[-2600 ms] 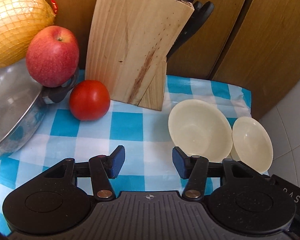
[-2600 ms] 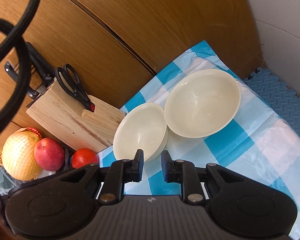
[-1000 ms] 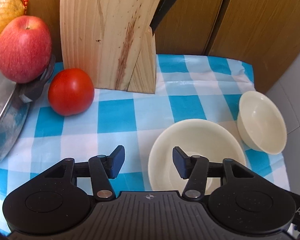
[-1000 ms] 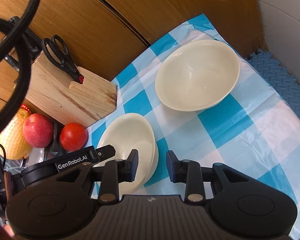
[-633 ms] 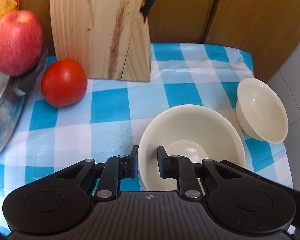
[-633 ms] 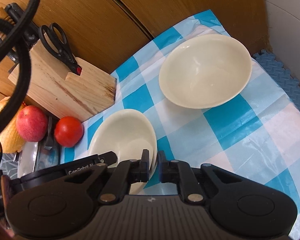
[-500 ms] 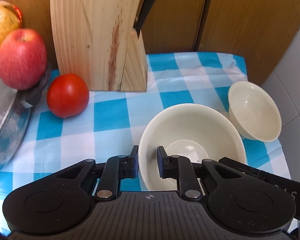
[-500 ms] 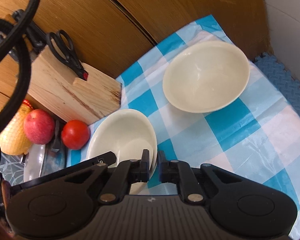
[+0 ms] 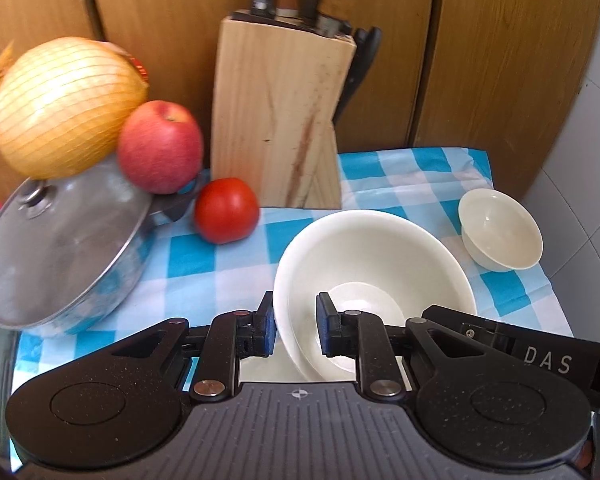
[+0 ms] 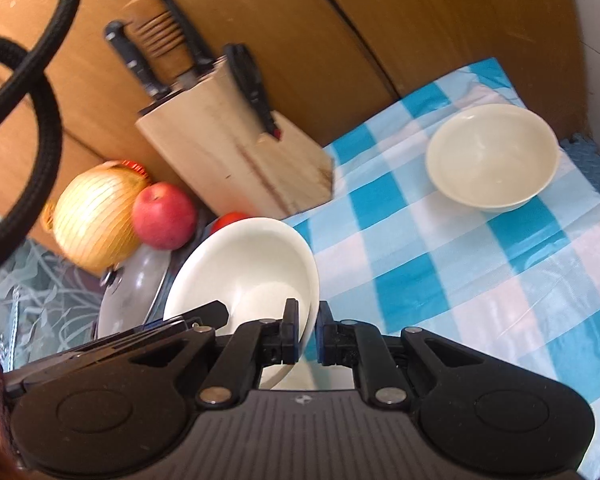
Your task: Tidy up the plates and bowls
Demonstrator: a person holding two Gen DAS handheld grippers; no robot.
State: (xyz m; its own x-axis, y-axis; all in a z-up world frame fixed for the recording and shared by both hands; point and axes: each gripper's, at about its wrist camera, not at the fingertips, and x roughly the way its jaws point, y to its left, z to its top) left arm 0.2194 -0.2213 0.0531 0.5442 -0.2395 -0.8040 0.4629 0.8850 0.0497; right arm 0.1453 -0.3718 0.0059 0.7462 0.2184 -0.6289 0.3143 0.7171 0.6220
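A large cream bowl (image 9: 374,256) is pinched at its rim by both grippers and held above the checked cloth. My left gripper (image 9: 296,326) is shut on its left rim. My right gripper (image 10: 308,334) is shut on its right rim; the bowl also shows in the right wrist view (image 10: 252,264). A smaller cream bowl (image 9: 500,234) stands on the blue-and-white cloth (image 9: 400,168) at the far right, and shows in the right wrist view (image 10: 492,156).
A wooden knife block (image 9: 280,120) stands at the back against wooden doors. A tomato (image 9: 226,210), an apple (image 9: 160,152), a netted pomelo (image 9: 64,104) and a lidded steel pot (image 9: 60,248) crowd the left. The cloth ends at the right edge (image 9: 556,300).
Both grippers closed on the large bowl's rim, then lifted it up and back from the cloth. The small bowl stayed in place.
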